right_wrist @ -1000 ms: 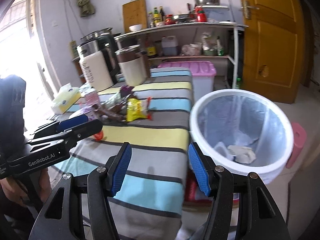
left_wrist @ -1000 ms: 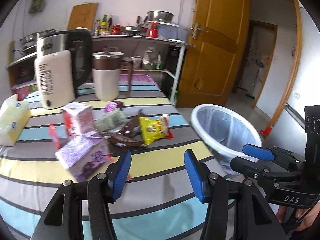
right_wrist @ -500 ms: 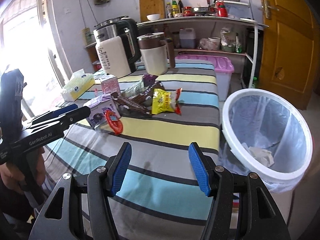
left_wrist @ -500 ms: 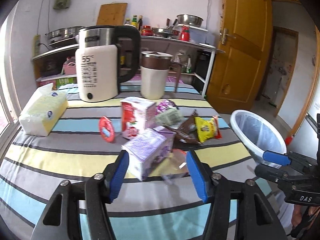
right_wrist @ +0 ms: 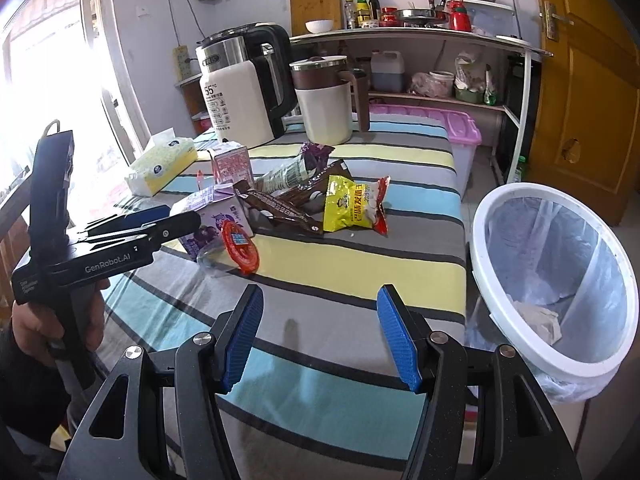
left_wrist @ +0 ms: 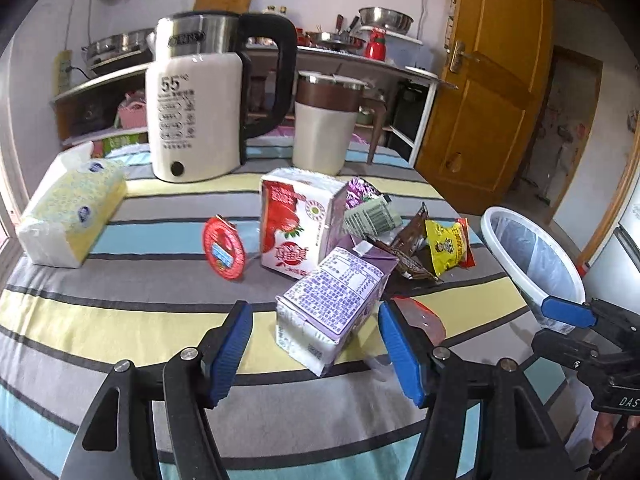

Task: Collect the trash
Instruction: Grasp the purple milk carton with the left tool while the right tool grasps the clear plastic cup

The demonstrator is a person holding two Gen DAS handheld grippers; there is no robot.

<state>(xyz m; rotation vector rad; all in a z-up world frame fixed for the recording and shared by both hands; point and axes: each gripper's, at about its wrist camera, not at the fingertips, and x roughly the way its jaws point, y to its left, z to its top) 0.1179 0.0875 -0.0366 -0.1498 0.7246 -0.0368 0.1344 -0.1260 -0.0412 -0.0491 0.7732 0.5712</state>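
Both grippers are empty: left gripper has swung from the white trash bin back over the striped table, jaws opening around the purple milk carton without touching, right gripper apart, idle.

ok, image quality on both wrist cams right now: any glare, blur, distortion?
Right wrist view: the window at left is blown out, washing over the tissue pack. Left wrist view: evenly lit and sharp on the purple carton. Both: strong fisheye bending, with dark corners.
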